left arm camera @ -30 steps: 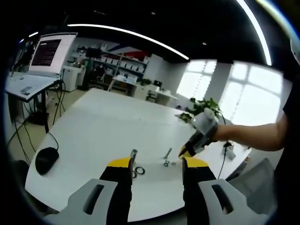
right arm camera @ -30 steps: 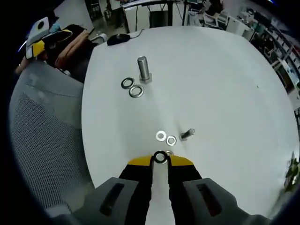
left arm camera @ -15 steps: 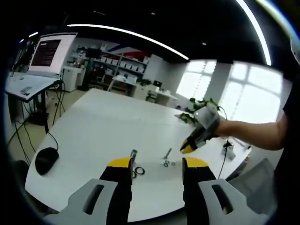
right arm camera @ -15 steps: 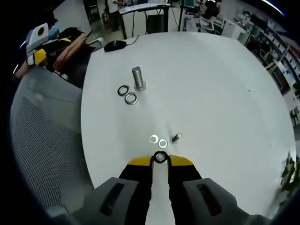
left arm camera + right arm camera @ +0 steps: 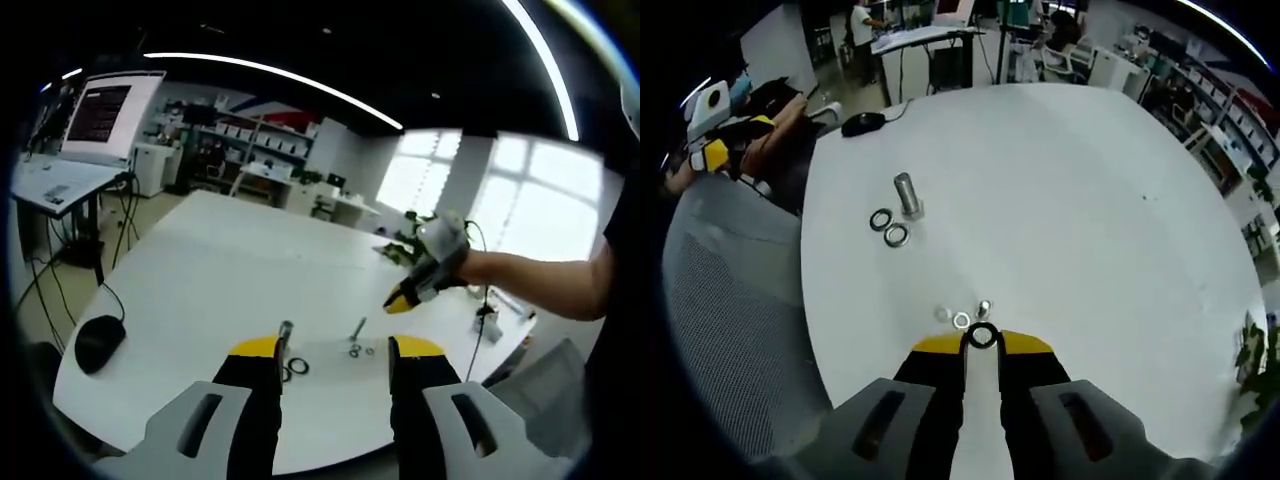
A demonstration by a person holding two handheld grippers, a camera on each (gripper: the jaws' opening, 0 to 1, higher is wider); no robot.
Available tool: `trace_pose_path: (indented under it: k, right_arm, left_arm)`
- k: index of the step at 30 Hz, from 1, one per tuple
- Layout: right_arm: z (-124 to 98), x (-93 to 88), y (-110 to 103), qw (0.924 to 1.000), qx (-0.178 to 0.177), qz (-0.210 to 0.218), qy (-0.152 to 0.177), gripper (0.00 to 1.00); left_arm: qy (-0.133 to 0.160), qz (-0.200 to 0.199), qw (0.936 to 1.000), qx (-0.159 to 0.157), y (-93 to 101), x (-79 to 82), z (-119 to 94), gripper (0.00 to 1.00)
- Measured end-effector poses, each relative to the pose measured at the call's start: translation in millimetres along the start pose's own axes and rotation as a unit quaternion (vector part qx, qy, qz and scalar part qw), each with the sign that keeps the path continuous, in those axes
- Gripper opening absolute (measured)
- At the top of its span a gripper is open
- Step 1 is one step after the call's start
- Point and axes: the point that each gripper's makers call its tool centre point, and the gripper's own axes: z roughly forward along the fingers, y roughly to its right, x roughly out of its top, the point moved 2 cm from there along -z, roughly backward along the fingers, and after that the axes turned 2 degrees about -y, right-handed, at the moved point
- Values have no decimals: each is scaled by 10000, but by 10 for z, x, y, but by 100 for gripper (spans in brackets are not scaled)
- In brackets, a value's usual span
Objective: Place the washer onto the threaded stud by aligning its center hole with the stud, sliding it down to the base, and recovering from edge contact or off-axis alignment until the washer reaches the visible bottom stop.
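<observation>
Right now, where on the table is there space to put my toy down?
The white table is bare beyond the big bolt and out to its far edge. It's crowded around that bolt's two washers and around the small bolt near the right gripper.

In the left gripper view we sit low at the near edge of the white table [image 5: 220,270], looking nearly level across it toward shelves and windows. In the right gripper view we're high above the same table [image 5: 1090,200], looking steeply down. Both views share the upright stud [image 5: 285,331] [image 5: 906,193], the rings beside it and the mouse [image 5: 98,340] [image 5: 862,122].
</observation>
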Motion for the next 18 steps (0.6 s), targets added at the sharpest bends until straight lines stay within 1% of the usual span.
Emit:
trace_pose_path:
  k: [3,6,12,18]
  right_arm:
    - [16,34,-8,10000,19,17,74,13]
    - [69,62,-21,10000,26,-37,74,13]
    - [209,78,-64,9997,38,-221,-78,13]
    - [310,69,-25,9991,-46,-356,-234,13]
  left_arm:
    - [-4,1,10000,3,0,0,3,40]
    - [-14,-2,10000,7,-1,-5,3,40]
    - [-19,-8,10000,13,-6,-6,2,40]
    - [-21,-7,10000,15,-11,-8,1,40]
